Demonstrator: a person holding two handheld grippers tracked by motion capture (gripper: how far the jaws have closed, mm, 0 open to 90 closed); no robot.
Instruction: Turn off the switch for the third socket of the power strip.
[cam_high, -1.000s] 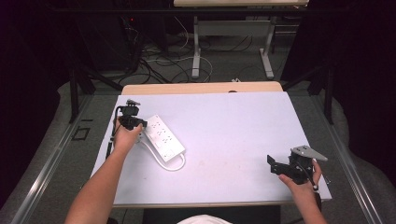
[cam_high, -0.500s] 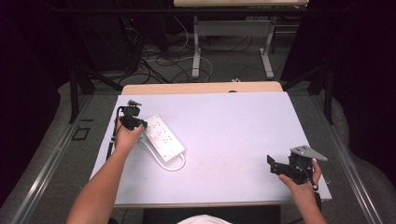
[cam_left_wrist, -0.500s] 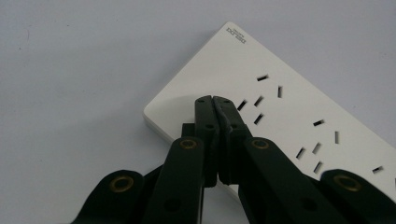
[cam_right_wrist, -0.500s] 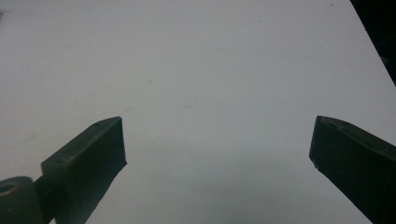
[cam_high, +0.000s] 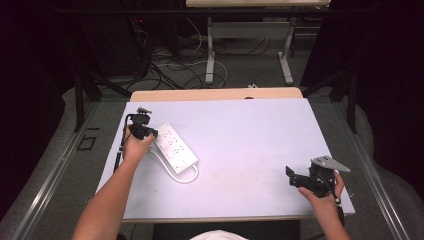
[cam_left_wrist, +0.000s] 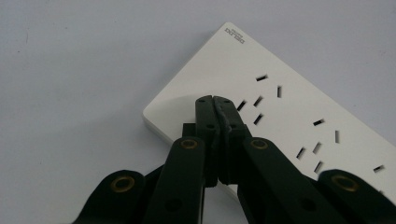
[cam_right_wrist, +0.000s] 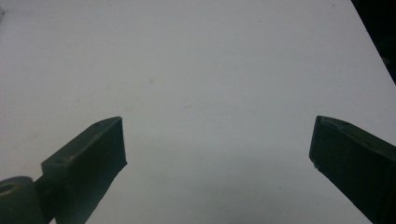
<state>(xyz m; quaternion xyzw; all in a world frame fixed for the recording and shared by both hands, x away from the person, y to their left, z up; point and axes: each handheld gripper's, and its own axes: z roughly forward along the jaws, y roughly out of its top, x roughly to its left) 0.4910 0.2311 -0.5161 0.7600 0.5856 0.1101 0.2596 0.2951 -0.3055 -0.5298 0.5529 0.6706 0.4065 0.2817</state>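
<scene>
White table (cam_high: 240, 135) carries a white power strip (cam_high: 175, 146) at about 9 o'clock, its cord looped just beside its near end. Left gripper (cam_high: 143, 131) sits at the strip's far-left end, jaws pressed together with nothing between, tips over the strip's corner (cam_left_wrist: 213, 99). Right gripper (cam_high: 295, 177) rests at 4 o'clock, jaws spread wide over bare tabletop (cam_right_wrist: 217, 140).

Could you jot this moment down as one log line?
left hand-held gripper: shut, tip over power strip | right hand-held gripper: open, empty, over table
</scene>
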